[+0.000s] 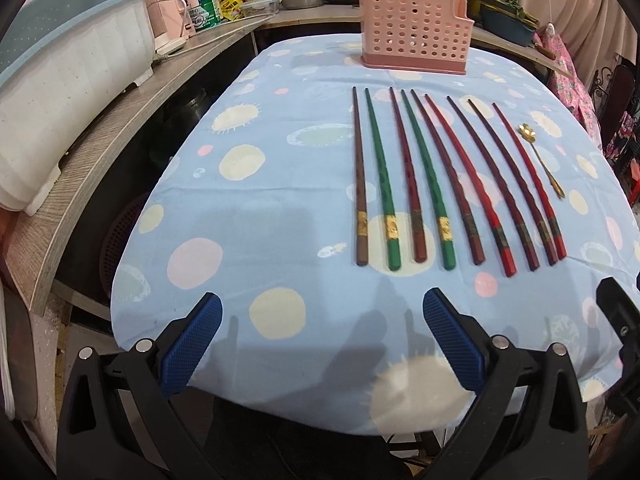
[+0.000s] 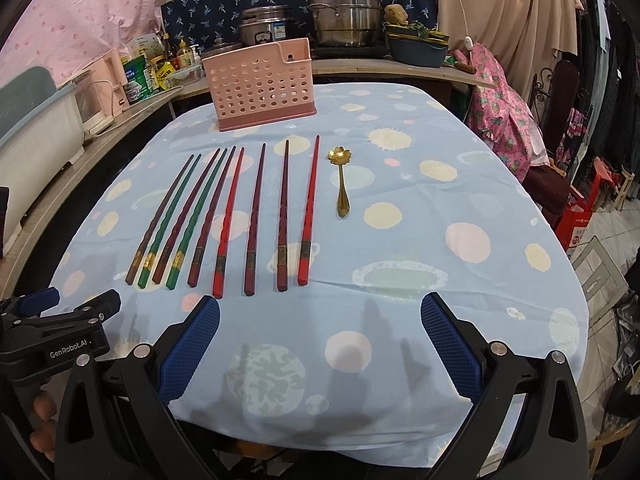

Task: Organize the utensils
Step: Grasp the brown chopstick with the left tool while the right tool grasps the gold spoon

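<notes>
Several chopsticks, brown, green, dark red and bright red, lie side by side on the blue spotted tablecloth [image 1: 280, 184], their tips pointing away; one green one [image 1: 380, 172] is second from the left, and a bright red one [image 2: 309, 212] is the rightmost. A small gold spoon [image 2: 342, 184] with a flower bowl lies right of them, also in the left wrist view [image 1: 542, 160]. A pink perforated holder [image 1: 414, 38] stands behind them, also in the right wrist view [image 2: 262, 84]. My left gripper [image 1: 322, 312] and right gripper [image 2: 320, 312] are open and empty near the table's front edge.
A wooden counter [image 1: 100, 136] runs along the left with a white dish rack [image 1: 68, 92], a kettle and bottles. Steel pots [image 2: 346, 16] stand on the back shelf. A chair with pink cloth [image 2: 504, 120] is at the right. The left gripper's body [image 2: 48, 332] shows at the right wrist view's lower left.
</notes>
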A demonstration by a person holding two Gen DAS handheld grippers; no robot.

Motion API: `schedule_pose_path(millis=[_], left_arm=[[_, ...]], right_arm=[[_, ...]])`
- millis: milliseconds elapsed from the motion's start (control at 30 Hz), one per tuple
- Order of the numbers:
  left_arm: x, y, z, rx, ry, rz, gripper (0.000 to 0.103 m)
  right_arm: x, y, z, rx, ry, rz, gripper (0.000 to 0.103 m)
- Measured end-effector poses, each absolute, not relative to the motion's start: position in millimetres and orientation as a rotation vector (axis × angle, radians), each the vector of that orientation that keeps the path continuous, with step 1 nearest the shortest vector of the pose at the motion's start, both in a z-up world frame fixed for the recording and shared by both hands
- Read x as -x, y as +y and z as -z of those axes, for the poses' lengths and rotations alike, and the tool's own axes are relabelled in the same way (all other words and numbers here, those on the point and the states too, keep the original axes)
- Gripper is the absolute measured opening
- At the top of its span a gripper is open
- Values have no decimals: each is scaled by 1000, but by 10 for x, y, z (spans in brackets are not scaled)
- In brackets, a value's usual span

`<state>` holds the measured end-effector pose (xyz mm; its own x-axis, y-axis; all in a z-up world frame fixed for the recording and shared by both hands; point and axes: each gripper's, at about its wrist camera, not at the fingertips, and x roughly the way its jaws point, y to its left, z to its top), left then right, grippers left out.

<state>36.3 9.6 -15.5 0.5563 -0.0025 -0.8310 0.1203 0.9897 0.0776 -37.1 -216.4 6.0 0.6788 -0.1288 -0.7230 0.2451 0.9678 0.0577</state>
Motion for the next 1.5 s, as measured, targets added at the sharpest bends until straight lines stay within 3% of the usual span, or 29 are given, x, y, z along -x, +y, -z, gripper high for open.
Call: schedule_pose_path(millis=[267, 533, 733, 1033, 1100, 1167, 1267, 1500], left_arm=[[-695, 155, 257, -86, 1010, 61, 95], [-892, 134, 378, -67, 1061, 99, 72], [-938, 143, 379, -55, 1058, 115, 59], [-988, 84, 331, -33, 1069, 158, 23], [-991, 82, 328, -27, 1074, 167, 14], [-994, 82, 329, -23, 1077, 172, 11], [-998, 82, 332, -21, 1079, 176, 9], [-1001, 65, 331, -19, 1081, 185, 9]], right_arm=[[105, -2282, -44, -163, 796, 211, 96], [-173, -2444, 3, -190, 798, 213, 93], [-404, -2635, 76, -228, 811, 227, 83], [-729, -2799, 214, -256, 844, 223, 53], [-777, -2806, 264, -266, 861, 213, 41], [-803, -2796, 311, -270, 876, 208, 33], [-796, -2762, 319, -250, 870, 215, 30], [-780, -2765, 316, -245, 877, 215, 12]])
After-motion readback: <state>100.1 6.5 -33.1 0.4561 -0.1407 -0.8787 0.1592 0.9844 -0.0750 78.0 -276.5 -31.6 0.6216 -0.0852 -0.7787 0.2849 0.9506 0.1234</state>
